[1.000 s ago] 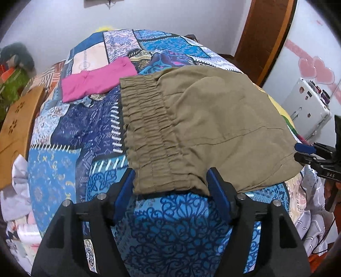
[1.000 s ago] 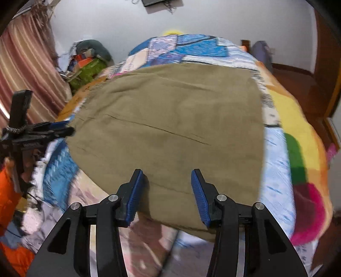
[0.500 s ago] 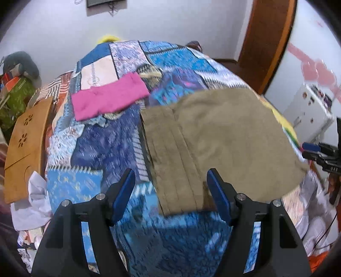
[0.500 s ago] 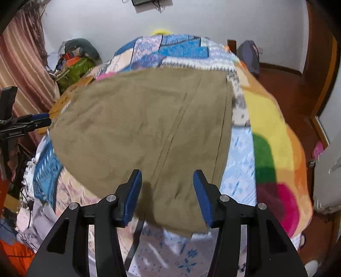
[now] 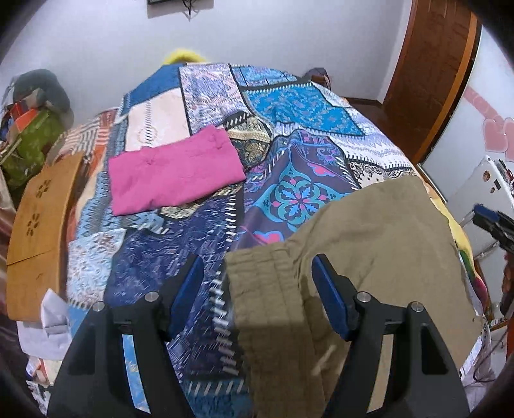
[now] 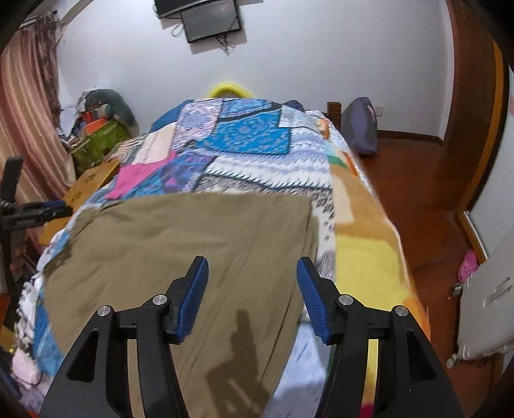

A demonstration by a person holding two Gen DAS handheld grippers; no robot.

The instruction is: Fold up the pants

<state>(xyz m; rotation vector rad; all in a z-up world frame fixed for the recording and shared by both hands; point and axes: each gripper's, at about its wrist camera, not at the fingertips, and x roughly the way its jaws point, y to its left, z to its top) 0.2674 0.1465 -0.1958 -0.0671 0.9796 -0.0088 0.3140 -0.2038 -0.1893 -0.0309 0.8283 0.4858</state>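
Note:
Olive-khaki pants [image 5: 369,257] lie folded on a patchwork bedspread [image 5: 289,106], hanging over the near edge of the bed. Their gathered elastic waistband [image 5: 266,295] sits between the fingers of my left gripper [image 5: 258,289], which is open and empty above it. In the right wrist view the pants [image 6: 199,244] spread across the near end of the bed. My right gripper [image 6: 252,289] is open and empty above the leg end. The other gripper shows at the left edge [image 6: 35,213].
A folded pink garment [image 5: 173,170] lies on the bed further back. A wooden board [image 5: 38,225] stands at the bed's left side, clutter and bags beyond. A wooden door [image 6: 465,96] and floor are to the right. A screen [image 6: 208,19] hangs on the wall.
Both grippers have pulled back and risen from the pants, staying open. The pants now sit lower and nearer in both views, and more of the bedspread shows.

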